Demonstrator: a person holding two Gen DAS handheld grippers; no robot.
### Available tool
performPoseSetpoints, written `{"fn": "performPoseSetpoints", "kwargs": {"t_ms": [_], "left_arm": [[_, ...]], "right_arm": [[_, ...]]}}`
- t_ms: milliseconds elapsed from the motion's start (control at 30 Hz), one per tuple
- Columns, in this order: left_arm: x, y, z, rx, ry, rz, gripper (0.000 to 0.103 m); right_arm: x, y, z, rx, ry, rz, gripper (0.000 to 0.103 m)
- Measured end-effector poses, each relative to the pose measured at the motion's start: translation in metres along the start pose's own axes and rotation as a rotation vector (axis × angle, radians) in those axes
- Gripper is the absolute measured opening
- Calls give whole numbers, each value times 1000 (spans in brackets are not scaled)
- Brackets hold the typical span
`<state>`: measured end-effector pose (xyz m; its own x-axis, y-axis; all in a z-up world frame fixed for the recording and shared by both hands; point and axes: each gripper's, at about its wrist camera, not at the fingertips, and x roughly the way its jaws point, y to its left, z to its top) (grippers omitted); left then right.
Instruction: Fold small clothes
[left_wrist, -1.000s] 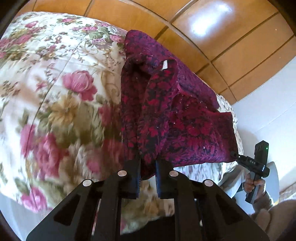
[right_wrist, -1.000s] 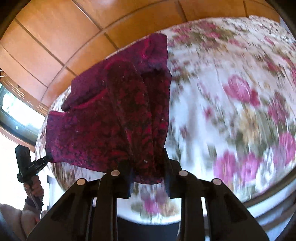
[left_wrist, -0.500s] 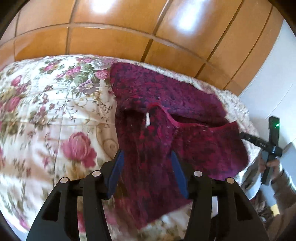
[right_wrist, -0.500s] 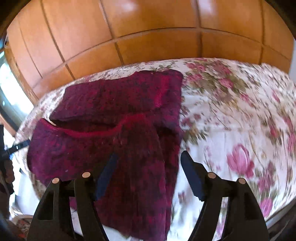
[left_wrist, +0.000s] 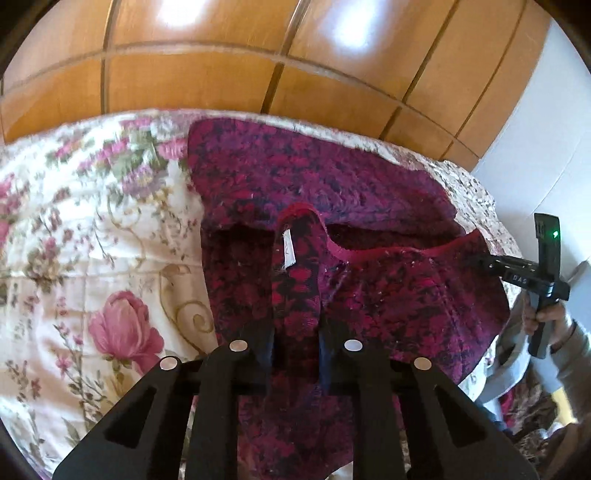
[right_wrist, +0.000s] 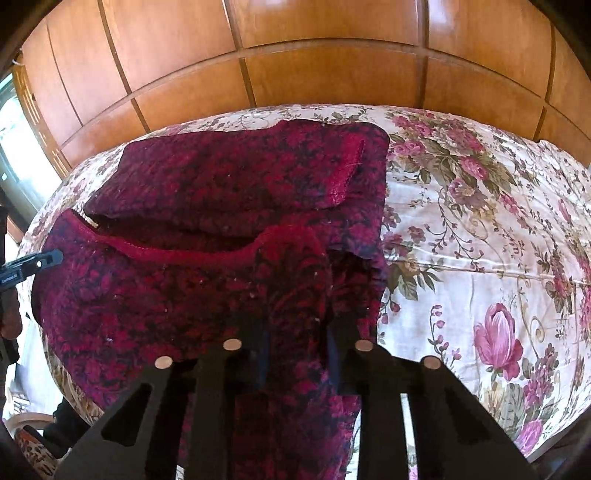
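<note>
A dark red and black knitted garment (left_wrist: 332, 192) lies on a floral bedspread (left_wrist: 92, 240), its far part folded flat. My left gripper (left_wrist: 295, 332) is shut on a bunched fold of it near a white label (left_wrist: 289, 249). My right gripper (right_wrist: 297, 332) is shut on another bunched fold of the same garment (right_wrist: 221, 177). Each gripper also shows in the other's view, the right one (left_wrist: 524, 273) and the left one (right_wrist: 33, 264), at opposite corners of the near edge. The near edge hangs towards me under both sets of fingers.
Wooden panelling (left_wrist: 258, 74) rises behind the bed. A white wall (left_wrist: 554, 129) stands to the right in the left wrist view. A window (right_wrist: 14, 140) is at the left in the right wrist view. The bedspread (right_wrist: 480, 240) spreads wide beside the garment.
Half a second ago both grippers were open over the garment; now both are shut on folds of it. The cameras have tilted up to a flatter view of the bed.
</note>
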<state>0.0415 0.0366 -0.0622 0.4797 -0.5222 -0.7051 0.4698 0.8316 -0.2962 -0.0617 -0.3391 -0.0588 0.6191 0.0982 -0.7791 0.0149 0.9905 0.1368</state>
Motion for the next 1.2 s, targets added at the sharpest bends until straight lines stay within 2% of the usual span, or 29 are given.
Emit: {"fn": "performPoseSetpoints", "kwargs": {"t_ms": [100,167,300,467,600,767,900,1033,1200], "left_arm": [[-17,1,-2,-8,-45,10,14],[-33,-1,-5,-17,-83,-9,14],[-52,-7,5,-15,-147,-16,14],[-49,-5,49,9,-207,13,14],[-26,8,91,-10,-230,57,14],[18,26,139,-39,-209,121,14],[51,41,164,-67,-183,160,14],[93,59,175,-94,-122,209,14],[135,73,165,-109,-18,242,14]], "right_arm": [[-20,4,0,-21,-26,19,18],[-36,5,2,-22,-52,39,18],[-60,4,19,-2,-123,68,18],[-51,0,62,25,-182,59,18],[-24,-9,108,59,-215,40,18],[14,-22,155,87,-226,-10,18],[52,-32,179,107,-213,-69,18],[94,-44,186,141,-158,-118,18],[132,-54,179,147,-86,-154,19]]}}
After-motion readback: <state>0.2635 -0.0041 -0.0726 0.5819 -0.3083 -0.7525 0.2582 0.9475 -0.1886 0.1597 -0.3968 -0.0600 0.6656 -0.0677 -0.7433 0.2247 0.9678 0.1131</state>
